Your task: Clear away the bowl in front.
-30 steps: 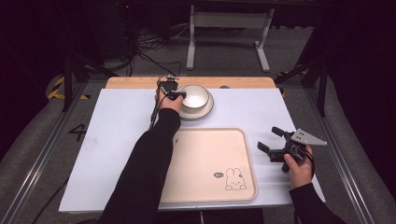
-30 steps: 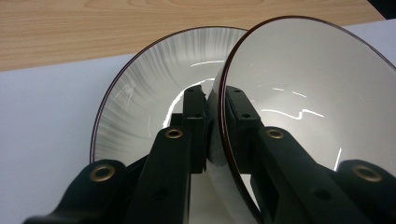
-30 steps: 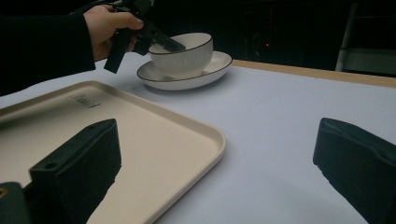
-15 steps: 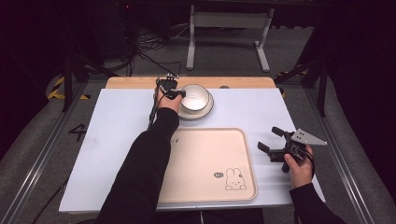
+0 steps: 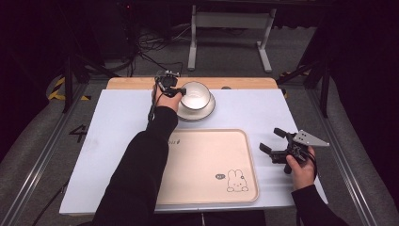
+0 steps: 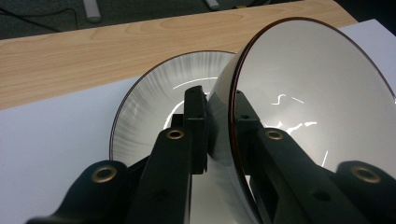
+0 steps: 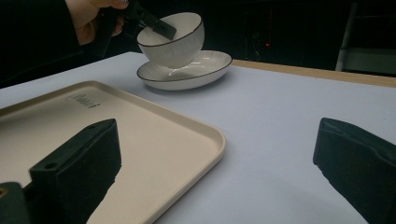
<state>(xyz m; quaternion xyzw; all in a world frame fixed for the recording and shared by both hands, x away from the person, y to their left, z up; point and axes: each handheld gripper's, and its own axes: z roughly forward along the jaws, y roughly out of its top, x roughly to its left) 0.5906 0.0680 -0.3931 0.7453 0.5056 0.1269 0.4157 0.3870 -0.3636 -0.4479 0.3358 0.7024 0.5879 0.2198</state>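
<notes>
A white bowl [image 5: 195, 95] with a dark rim hangs just above a white ribbed plate [image 5: 204, 113] at the far middle of the table. My left gripper [image 5: 175, 90] is shut on the bowl's rim [image 6: 232, 116], one jaw inside and one outside, and the bowl [image 7: 172, 39] is lifted clear of the plate [image 7: 205, 70] and tilted. My right gripper [image 5: 273, 141] rests open at the right, beside a beige tray [image 5: 207, 165], with nothing between its jaws.
The beige tray [image 7: 140, 135] with a rabbit drawing [image 5: 236, 181] lies on the white mat [image 5: 113, 127] near the front. A wooden strip [image 5: 254, 83] runs along the far edge. Beyond stand a metal frame [image 5: 226, 23] and cables on the floor.
The left gripper has raised the bowl slightly off the plate and tilted it. The right gripper has stayed where it was.
</notes>
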